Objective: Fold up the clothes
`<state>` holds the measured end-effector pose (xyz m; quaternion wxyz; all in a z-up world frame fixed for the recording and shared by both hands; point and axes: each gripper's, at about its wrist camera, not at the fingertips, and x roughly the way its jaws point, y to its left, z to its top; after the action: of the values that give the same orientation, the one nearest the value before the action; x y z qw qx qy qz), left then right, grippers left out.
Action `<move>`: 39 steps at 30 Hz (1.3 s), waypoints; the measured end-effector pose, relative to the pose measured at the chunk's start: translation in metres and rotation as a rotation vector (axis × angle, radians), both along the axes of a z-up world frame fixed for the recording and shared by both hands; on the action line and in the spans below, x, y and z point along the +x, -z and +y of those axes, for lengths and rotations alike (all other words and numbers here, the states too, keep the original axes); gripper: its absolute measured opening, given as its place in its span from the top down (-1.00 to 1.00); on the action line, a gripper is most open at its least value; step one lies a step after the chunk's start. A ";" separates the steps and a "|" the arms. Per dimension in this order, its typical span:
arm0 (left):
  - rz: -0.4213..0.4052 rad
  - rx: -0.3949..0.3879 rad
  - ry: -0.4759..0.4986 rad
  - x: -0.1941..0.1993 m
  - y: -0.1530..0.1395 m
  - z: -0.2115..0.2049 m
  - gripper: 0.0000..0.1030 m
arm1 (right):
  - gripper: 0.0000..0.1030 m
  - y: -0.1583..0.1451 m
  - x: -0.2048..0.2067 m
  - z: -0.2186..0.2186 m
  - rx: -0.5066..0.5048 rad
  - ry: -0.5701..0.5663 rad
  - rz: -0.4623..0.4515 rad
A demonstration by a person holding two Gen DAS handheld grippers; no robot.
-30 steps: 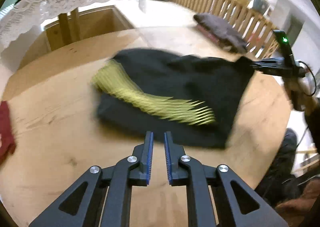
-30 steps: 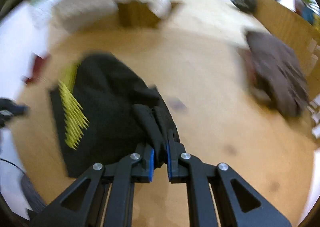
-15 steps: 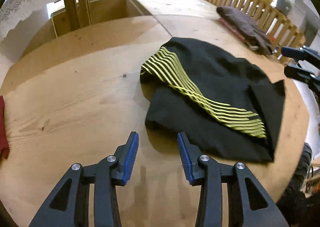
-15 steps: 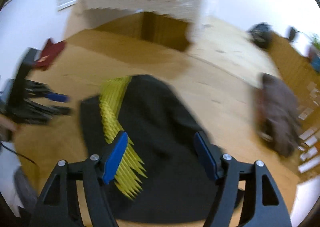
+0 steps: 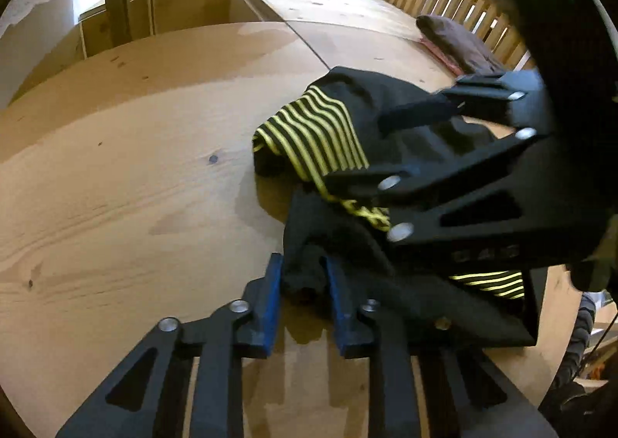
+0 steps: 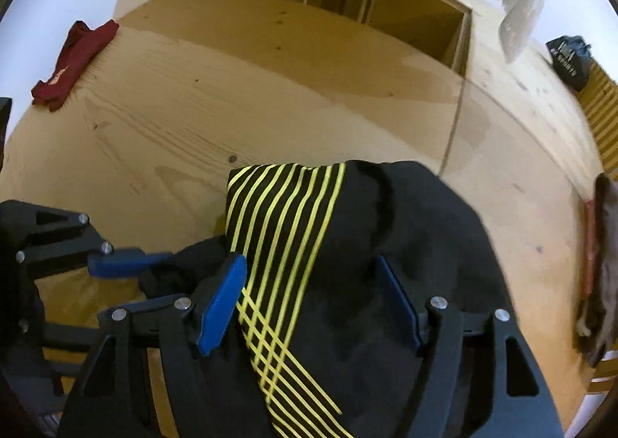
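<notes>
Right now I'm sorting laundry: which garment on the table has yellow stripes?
The black garment between the grippers; the maroon one and the brown one lie plain at the table's edges.

On the wooden surface (image 5: 135, 175) lies a black garment (image 5: 347, 121) with yellow stripes, bunched up. The left hand-held gripper (image 5: 303, 295) has its blue pads closing on a dark fold at the garment's near edge. The right hand-held gripper (image 5: 370, 152) hovers over the garment's striped middle. Beyond the garment rests a brown folded cloth (image 5: 455, 40).
</notes>
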<state>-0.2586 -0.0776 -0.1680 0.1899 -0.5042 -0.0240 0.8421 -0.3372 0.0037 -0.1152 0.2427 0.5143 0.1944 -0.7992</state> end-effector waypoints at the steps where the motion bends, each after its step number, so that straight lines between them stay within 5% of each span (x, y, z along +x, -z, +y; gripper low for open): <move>1: 0.003 0.010 0.002 0.001 0.000 -0.001 0.72 | 0.10 0.002 0.000 -0.001 -0.016 -0.008 -0.012; 2: 0.006 0.014 0.006 0.001 0.000 -0.001 0.76 | 0.65 0.003 -0.002 0.000 -0.038 -0.006 -0.029; 5: 0.015 0.017 0.016 0.005 -0.002 0.000 0.79 | 0.87 -0.002 -0.006 0.013 -0.113 0.015 -0.067; 11: 0.053 0.025 0.059 0.032 -0.021 0.006 0.80 | 0.89 -0.044 0.026 0.067 -0.234 0.026 -0.066; 18: 0.034 -0.102 0.263 0.103 -0.018 0.057 0.77 | 0.89 -0.074 0.103 0.186 -0.291 0.140 -0.066; 23: -0.005 -0.148 0.313 0.130 -0.012 0.070 0.57 | 0.89 -0.031 0.139 0.266 -0.039 0.360 -0.085; 26: -0.006 -0.137 0.280 0.129 -0.018 0.066 0.43 | 0.68 -0.029 0.155 0.284 0.045 0.427 -0.051; 30: -0.004 -0.121 0.218 0.119 -0.028 0.055 0.35 | -0.18 -0.064 0.184 0.270 -0.017 0.354 0.099; 34: -0.019 -0.118 0.191 0.112 -0.030 0.051 0.34 | -0.18 -0.075 0.197 0.232 -0.078 0.199 0.115; 39: -0.027 -0.124 0.182 0.114 -0.028 0.048 0.34 | -0.18 -0.041 0.200 0.206 0.041 0.102 0.109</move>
<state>-0.1443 -0.0296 -0.1404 0.2338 -0.5262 0.0717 0.8144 -0.1370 0.2093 -0.0738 0.1802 0.4842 0.1971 -0.8332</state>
